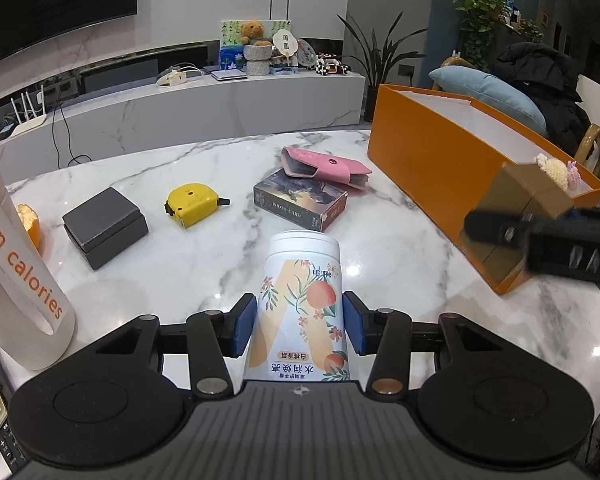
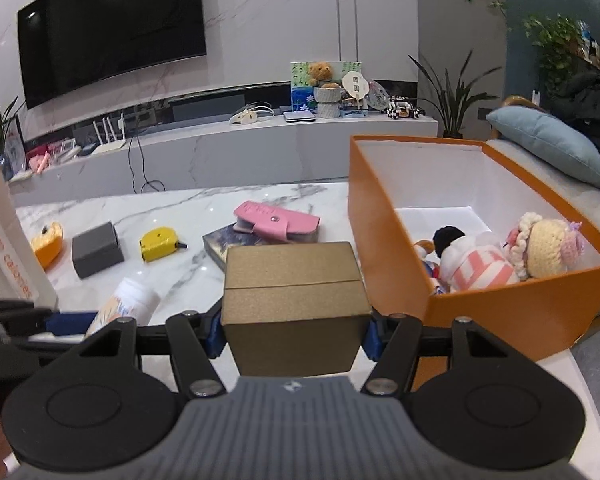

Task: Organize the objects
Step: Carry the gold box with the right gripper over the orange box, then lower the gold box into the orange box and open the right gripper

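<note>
**Marble tabletop, both grippers loaded beside the orange box**

Marble, white with grey veins, forms the table (image 1: 188, 272) that carries everything. The orange box (image 2: 388, 216) is the landmark: it stands open at the table's right edge, white inside, with crocheted dolls (image 2: 540, 248) lying at its near end.

Just left of the orange box's near corner, the gold box (image 2: 296, 300) is clamped in the right gripper (image 2: 294, 332), blue pads pressed to both of its sides, and held clear of the tabletop. From the left wrist view the same gold box (image 1: 528, 196) shows in front of the orange box's long wall.

Further left of the orange box, the peach-print canister (image 1: 300, 308) is pinched between the pads of the left gripper (image 1: 298, 326), its white lid pointing away from the camera.

A tall white bottle (image 1: 16, 264) with orange lettering stands well apart from the orange box, at the table's far left.

Between that bottle and the orange box lie a grey box (image 1: 104, 226), a dark photo-card box (image 1: 300, 204), a pink wallet (image 1: 324, 166) resting partly on the card box and nearest the orange box, and a yellow tape measure (image 1: 192, 204).

A small orange item (image 2: 48, 246) sits beside the bottle, farthest from the orange box.
</note>
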Demonstrator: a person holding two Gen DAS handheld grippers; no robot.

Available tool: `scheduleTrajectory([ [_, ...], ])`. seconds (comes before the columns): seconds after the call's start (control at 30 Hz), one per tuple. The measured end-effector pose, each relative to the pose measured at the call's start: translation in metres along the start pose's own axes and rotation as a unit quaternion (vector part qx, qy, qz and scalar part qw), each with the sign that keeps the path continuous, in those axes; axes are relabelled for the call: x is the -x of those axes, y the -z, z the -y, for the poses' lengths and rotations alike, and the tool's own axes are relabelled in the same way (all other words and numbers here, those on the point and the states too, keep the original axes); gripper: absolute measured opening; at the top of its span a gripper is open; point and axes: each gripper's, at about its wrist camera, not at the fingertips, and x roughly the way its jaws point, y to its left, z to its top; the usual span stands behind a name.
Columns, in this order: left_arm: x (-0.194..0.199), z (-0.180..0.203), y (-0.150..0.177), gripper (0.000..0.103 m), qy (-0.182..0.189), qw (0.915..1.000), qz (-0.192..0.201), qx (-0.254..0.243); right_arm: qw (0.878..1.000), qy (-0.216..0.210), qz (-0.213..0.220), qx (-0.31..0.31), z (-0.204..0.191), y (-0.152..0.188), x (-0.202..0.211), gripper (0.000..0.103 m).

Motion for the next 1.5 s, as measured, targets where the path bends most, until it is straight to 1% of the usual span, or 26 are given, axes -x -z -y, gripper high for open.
scheduleTrajectory([
  [0.1, 0.000, 0.000, 0.000, 0.054, 0.001, 1.0000, -0.002, 0.001, 1.000, -0.008, 0.006, -0.023, 0.010, -0.011, 0.005, 0.064],
  [0.2, 0.000, -0.001, -0.001, 0.054, 0.001, 1.0000, -0.005, 0.003, 0.999, 0.008, 0.027, -0.023, 0.016, -0.024, 0.010, 0.064],
  [0.3, 0.002, -0.001, -0.003, 0.054, 0.005, 1.0000, -0.002, 0.003, 0.999, 0.017, 0.035, -0.036, 0.027, -0.038, 0.013, 0.064],
  [0.43, 0.005, -0.002, -0.004, 0.054, 0.012, 0.9999, 0.006, 0.003, 0.998, 0.026, 0.030, -0.056, 0.047, -0.057, 0.009, 0.064],
  [0.63, -0.003, -0.002, -0.002, 0.054, 0.024, 0.9994, -0.015, 0.018, 0.996, 0.042, 0.023, -0.081, 0.093, -0.092, 0.004, 0.064],
  [0.7, -0.006, 0.001, -0.001, 0.054, 0.022, 0.9996, -0.015, 0.012, 0.996, 0.032, 0.005, -0.083, 0.109, -0.108, -0.006, 0.064],
  [0.77, -0.009, 0.005, 0.000, 0.054, 0.019, 0.9997, -0.016, 0.001, 0.995, 0.015, -0.032, -0.091, 0.124, -0.123, -0.026, 0.064],
  [0.83, -0.012, 0.007, 0.001, 0.054, 0.022, 0.9996, -0.020, -0.003, 0.992, 0.004, -0.068, -0.110, 0.137, -0.135, -0.049, 0.064],
  [0.9, -0.013, 0.007, 0.001, 0.054, 0.026, 0.9993, -0.025, -0.002, 0.988, 0.003, -0.096, -0.119, 0.143, -0.143, -0.073, 0.064],
  [1.0, -0.015, 0.005, 0.002, 0.054, 0.041, 0.9985, -0.037, 0.007, 0.985, 0.003, -0.132, -0.115, 0.145, -0.147, -0.108, 0.064],
  [1.07, -0.017, 0.004, 0.002, 0.054, 0.040, 0.9984, -0.039, 0.007, 0.981, -0.001, -0.155, -0.113, 0.142, -0.146, -0.130, 0.064],
  [1.13, -0.019, 0.004, 0.003, 0.054, 0.037, 0.9985, -0.040, 0.004, 0.976, -0.009, -0.178, -0.128, 0.141, -0.140, -0.155, 0.064],
  [1.2, -0.022, 0.003, 0.004, 0.054, 0.035, 0.9983, -0.046, 0.006, 0.964, -0.024, -0.204, -0.172, 0.149, -0.132, -0.179, 0.064],
  [1.27, -0.024, 0.001, 0.003, 0.054, 0.034, 0.9980, -0.052, 0.011, 0.956, -0.011, -0.223, -0.188, 0.150, -0.123, -0.193, 0.064],
  [1.3, -0.024, 0.000, 0.003, 0.054, 0.034, 0.9979, -0.054, 0.012, 0.957, -0.006, -0.225, -0.183, 0.149, -0.120, -0.198, 0.064],
  [1.37, -0.024, 0.000, 0.003, 0.054, 0.034, 0.9979, -0.053, 0.010, 0.955, -0.013, -0.222, -0.197, 0.154, -0.118, -0.201, 0.064],
  [1.43, -0.025, 0.001, 0.003, 0.054, 0.033, 0.9980, -0.054, 0.004, 0.945, -0.033, -0.234, -0.227, 0.163, -0.112, -0.205, 0.065],
  [1.5, -0.025, 0.002, 0.004, 0.054, 0.032, 0.9980, -0.055, -0.001, 0.939, -0.032, -0.245, -0.240, 0.167, -0.109, -0.207, 0.065],
])
